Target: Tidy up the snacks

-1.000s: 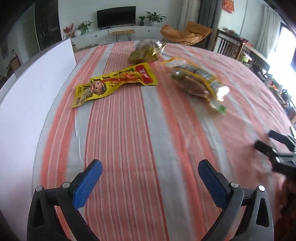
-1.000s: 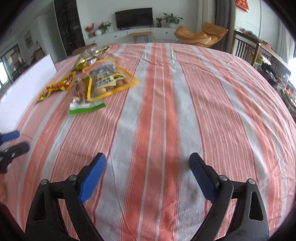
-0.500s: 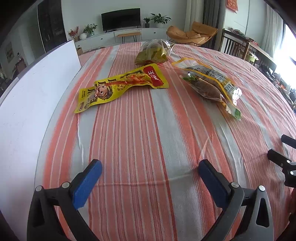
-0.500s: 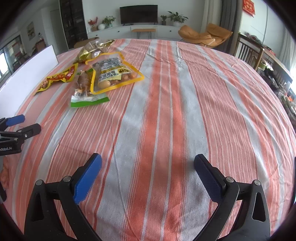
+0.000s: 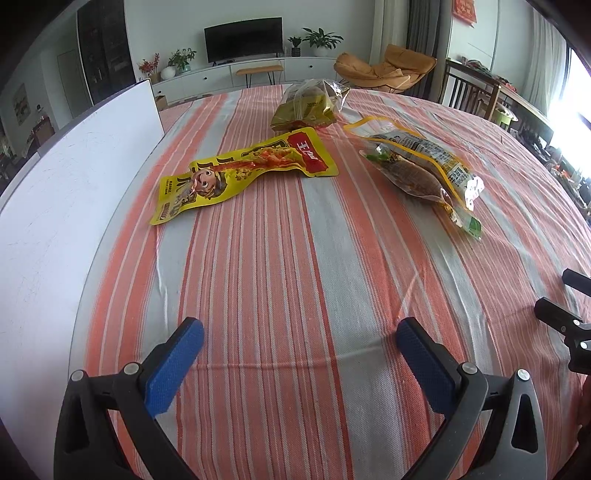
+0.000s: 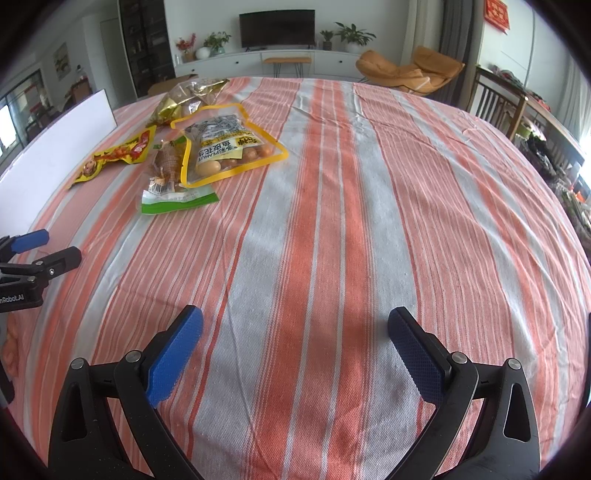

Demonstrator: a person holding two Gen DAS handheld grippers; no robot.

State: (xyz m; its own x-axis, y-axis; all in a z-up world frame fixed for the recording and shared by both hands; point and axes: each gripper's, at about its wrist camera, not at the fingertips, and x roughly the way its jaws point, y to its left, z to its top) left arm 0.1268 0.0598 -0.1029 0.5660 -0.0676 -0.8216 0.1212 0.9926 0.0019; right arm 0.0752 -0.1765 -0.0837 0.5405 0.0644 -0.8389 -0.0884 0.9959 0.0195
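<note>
Both of my grippers hover over the near part of the counter (image 6: pixel 332 221), which is covered by a cloth striped in orange, white and grey. On my left gripper (image 5: pixel 299 345) the jaws stand wide apart, with only bare cloth between the blue pads (image 5: pixel 173 369). On my right gripper (image 6: pixel 295 343) the jaws are likewise spread wide and hold nothing. Each gripper shows at the side margin of the other's view.

All four snack packets lie toward the far left corner of the counter, well apart from both grippers. The yellow packet (image 5: pixel 240 173) with a cartoon face lies flat, nearest the left edge. Just beyond it, at the far edge, sits the gold foil bag (image 5: pixel 310 107), crumpled and partly clear. To the right of these lies the clear peanut pouch (image 6: pixel 225 147) with a yellow border; round brown nuts show through it. The clear packet (image 6: pixel 166 173) with a green end lies beside the pouch, its long side tucked under the pouch's edge, between that pouch and the yellow packet.

A white board (image 5: pixel 74 192) stands upright along the left edge of the counter. Behind the far edge I see a television (image 6: pixel 277 24) on a low white cabinet, and an orange lounge chair (image 6: pixel 410 72).
</note>
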